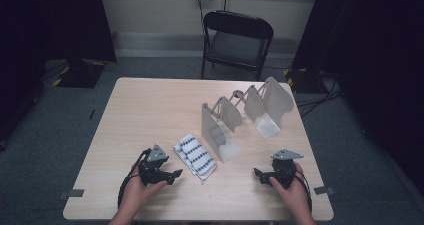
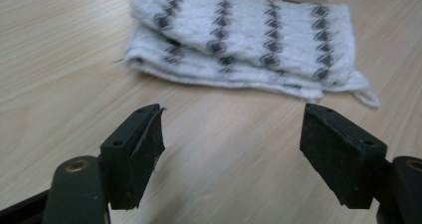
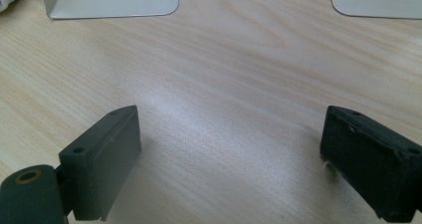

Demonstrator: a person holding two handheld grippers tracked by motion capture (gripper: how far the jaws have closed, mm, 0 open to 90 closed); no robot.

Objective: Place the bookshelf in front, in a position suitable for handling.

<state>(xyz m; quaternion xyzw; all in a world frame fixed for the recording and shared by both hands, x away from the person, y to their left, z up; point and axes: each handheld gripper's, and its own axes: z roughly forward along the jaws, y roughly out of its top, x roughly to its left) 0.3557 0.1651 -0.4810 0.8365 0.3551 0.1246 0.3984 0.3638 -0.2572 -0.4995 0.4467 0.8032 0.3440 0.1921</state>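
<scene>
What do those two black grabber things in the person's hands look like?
Each hand-held black two-jaw gripper, left and right, has a chunky black body, a grey three-cornered plate on top and a black cable trailing back. The jaws end in flat, rectangular black pads with small screw holes. No sleeves are visible.

One folded cloth (image 1: 195, 156), two metal stands (image 1: 220, 130), one chair (image 1: 236, 40).

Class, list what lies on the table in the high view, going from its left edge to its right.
Left hand-held gripper → folded cloth → nearer metal stand → right hand-held gripper; the farther metal stand overlaps it, so I leave it out.
</scene>
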